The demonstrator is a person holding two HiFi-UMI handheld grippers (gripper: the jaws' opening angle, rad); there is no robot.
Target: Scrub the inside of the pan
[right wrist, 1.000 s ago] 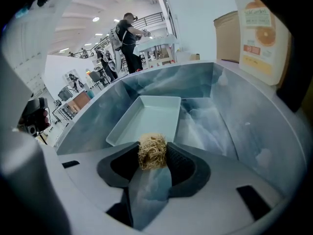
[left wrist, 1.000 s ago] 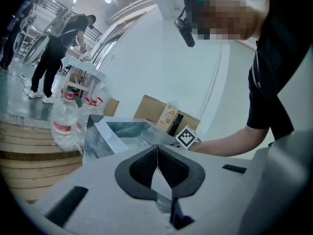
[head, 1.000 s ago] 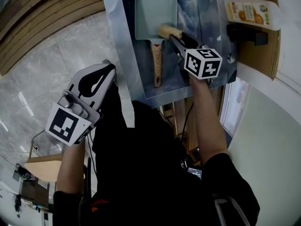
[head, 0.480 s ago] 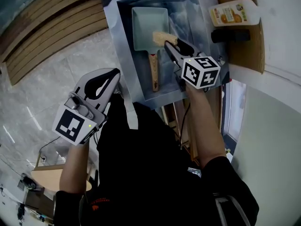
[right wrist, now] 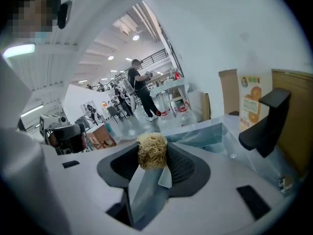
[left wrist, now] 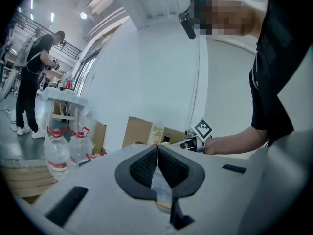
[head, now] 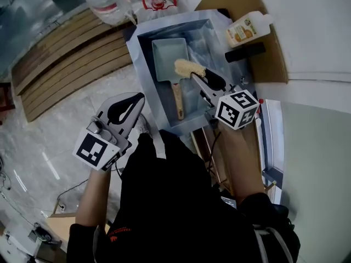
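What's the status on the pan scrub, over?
Right tool shut on scrubber, at the pan's right edge. Left tool shut, empty, off beside the sink. Pan lies in sink, nothing seen in the way.

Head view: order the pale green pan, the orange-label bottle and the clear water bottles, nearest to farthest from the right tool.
1. Pale green rectangular pan, just left of the right tool.
2. Orange-label plastic bottle, upper right.
3. Clear plastic water bottles, top left.
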